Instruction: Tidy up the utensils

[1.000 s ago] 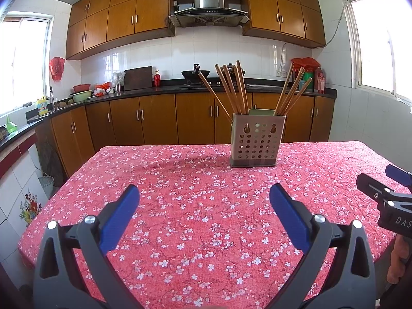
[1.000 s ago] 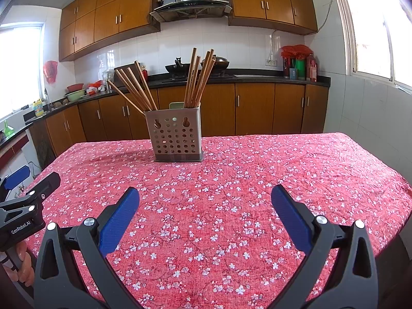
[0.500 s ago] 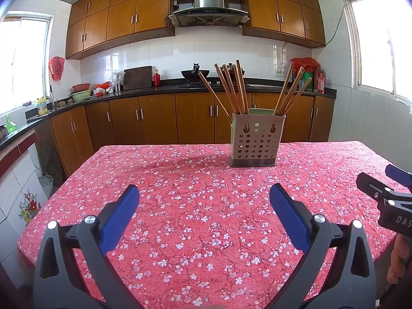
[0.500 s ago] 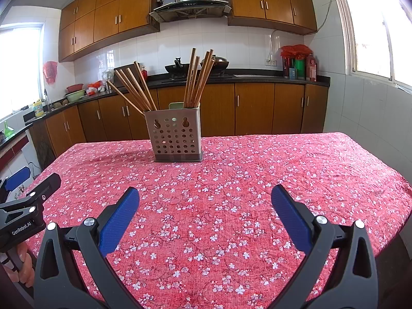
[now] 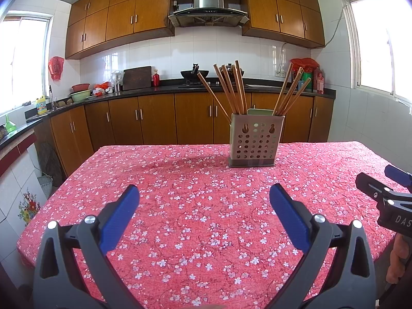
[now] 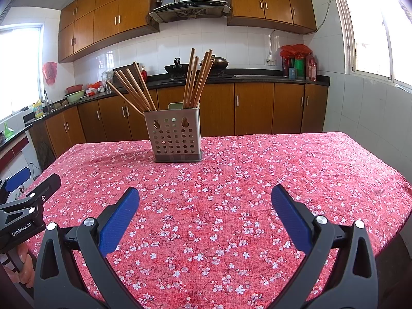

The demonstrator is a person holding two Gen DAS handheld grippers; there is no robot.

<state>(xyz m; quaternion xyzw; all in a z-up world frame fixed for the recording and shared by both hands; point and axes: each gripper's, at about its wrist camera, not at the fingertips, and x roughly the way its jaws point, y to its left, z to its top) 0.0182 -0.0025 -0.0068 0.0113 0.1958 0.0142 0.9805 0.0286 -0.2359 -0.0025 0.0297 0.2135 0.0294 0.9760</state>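
A grey perforated utensil holder (image 5: 253, 141) stands upright on the table's far half; it also shows in the right wrist view (image 6: 173, 137). Several wooden chopsticks (image 5: 231, 90) lean in its left compartment and several more (image 5: 291, 91) in its right; they show too in the right wrist view (image 6: 197, 77). My left gripper (image 5: 204, 211) is open and empty, low over the near table. My right gripper (image 6: 206, 212) is open and empty, level with it. Each gripper shows at the edge of the other's view (image 5: 383, 198) (image 6: 25, 200).
The table (image 5: 180, 185) carries a red floral cloth and ends close on the left and right. Behind it run wooden kitchen cabinets (image 5: 154, 121) and a dark counter with a wok (image 5: 194, 73), bottles and bowls. Windows are at both sides.
Both grippers have barely moved; the views have drifted very slightly toward the holder. Jaws stay open.
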